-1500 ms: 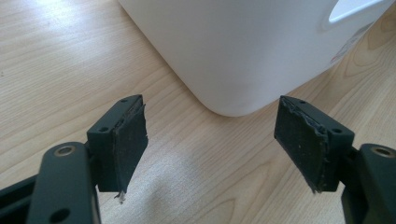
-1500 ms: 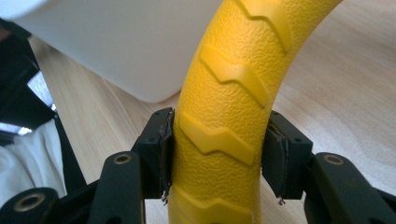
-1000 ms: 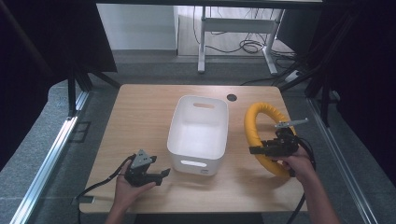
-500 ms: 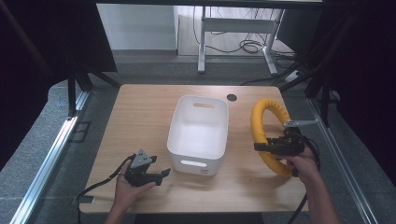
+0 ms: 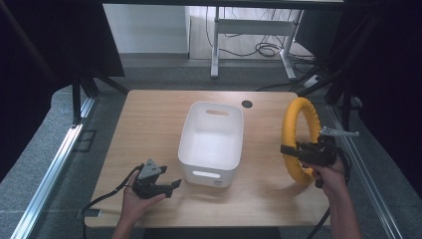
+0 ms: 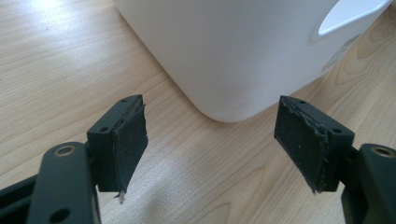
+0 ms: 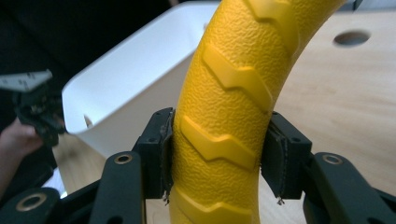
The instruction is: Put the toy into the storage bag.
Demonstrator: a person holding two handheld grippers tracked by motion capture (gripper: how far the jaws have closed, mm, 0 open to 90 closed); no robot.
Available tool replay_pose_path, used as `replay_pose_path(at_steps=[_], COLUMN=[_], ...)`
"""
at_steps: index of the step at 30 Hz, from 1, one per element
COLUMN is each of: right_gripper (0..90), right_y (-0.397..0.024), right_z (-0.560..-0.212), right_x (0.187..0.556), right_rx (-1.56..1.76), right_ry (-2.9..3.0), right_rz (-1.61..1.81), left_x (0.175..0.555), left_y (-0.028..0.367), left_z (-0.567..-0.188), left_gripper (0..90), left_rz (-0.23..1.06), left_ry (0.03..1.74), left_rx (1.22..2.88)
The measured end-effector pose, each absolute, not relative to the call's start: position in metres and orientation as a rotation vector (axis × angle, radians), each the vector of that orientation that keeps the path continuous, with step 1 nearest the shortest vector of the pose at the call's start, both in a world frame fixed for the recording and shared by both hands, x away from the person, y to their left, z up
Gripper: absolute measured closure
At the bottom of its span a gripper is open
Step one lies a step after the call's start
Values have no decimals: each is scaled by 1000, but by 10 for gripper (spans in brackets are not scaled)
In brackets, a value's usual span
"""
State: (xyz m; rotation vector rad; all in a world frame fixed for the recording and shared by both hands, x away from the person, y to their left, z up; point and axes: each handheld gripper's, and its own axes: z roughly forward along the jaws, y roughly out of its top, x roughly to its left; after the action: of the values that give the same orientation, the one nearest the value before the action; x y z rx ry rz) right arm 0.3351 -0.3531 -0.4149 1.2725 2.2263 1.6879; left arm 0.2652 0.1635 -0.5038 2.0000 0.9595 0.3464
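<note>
Yellow ring (image 5: pixel 297 139): upright, right of the white bin (image 5: pixel 211 144), clenched in right gripper (image 7: pixel 217 154) jaws. Left gripper (image 5: pixel 171 185): jaws released, near bin's front corner.

Right gripper (image 5: pixel 288 151) clamps yellow ring (image 5: pixel 290 130), tilted off table (image 5: pixel 149 114)

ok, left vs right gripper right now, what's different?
The left gripper is open with nothing between its fingers; the right gripper is shut on the yellow ring. The left rests low on the table near the white bin; the right holds the ring upright beside it. Both are hand-held.
</note>
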Motion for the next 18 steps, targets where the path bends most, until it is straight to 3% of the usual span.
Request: replay_pose_path(at_steps=[18], right_gripper=[497], right_y=[-363], right_z=[-404], right_x=[327], right_rx=[1255], right_ry=[2091], right_rz=[1814], left_x=[265], left_y=[164], left_z=[-504], left_gripper=[255], left_rz=[344], left_ry=[960], left_rx=[1997])
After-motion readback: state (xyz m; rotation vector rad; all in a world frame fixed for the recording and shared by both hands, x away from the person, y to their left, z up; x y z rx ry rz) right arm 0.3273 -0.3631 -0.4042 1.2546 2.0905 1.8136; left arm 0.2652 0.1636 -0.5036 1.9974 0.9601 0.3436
